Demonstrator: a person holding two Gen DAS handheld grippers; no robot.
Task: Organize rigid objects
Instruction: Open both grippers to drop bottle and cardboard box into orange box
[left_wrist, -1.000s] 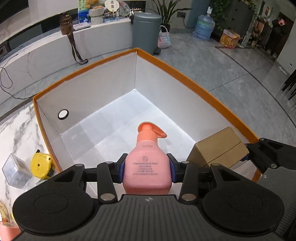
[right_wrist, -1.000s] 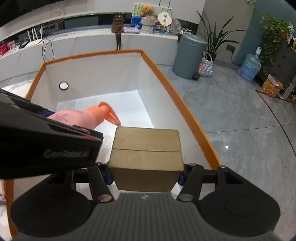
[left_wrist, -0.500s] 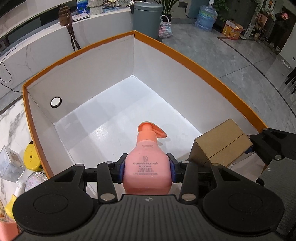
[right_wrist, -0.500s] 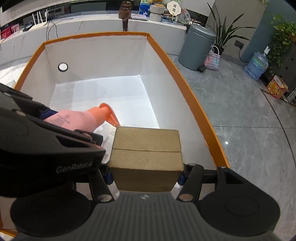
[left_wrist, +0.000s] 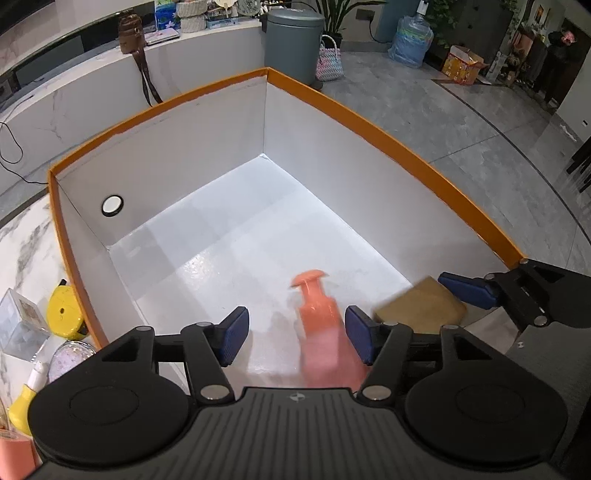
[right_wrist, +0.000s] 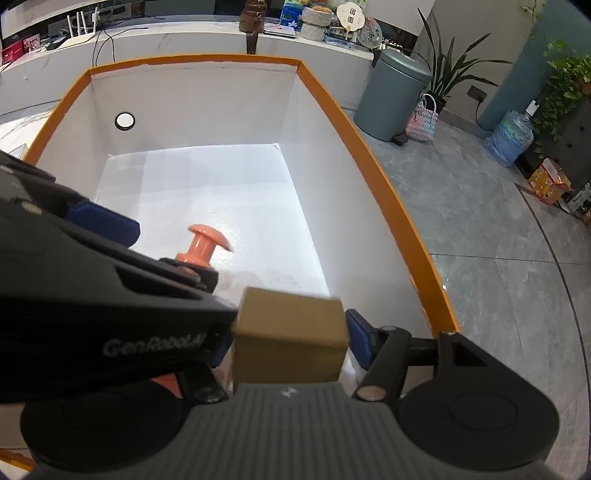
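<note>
Both grips had just let go. The left gripper (left_wrist: 295, 334) was opening around one blurred, glossy pink pump bottle (left_wrist: 319, 332); the right gripper (right_wrist: 291, 341) was opening beside one matte cardboard box (right_wrist: 290, 338), both inside the orange-rimmed white bin (left_wrist: 388, 140).

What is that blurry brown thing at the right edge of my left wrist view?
Observer: A cardboard box, between the pads of the right tool. The jaws are opening, and the one pad that shows stands clear of the box.
Visitor: Is it over the bin?
Observer: Yes, inside the orange rim of the bin, close to its right wall.
Visitor: Is there anything on the counter I cannot see?
Observer: A white router with upright antennas, at the far left of the counter.
</note>
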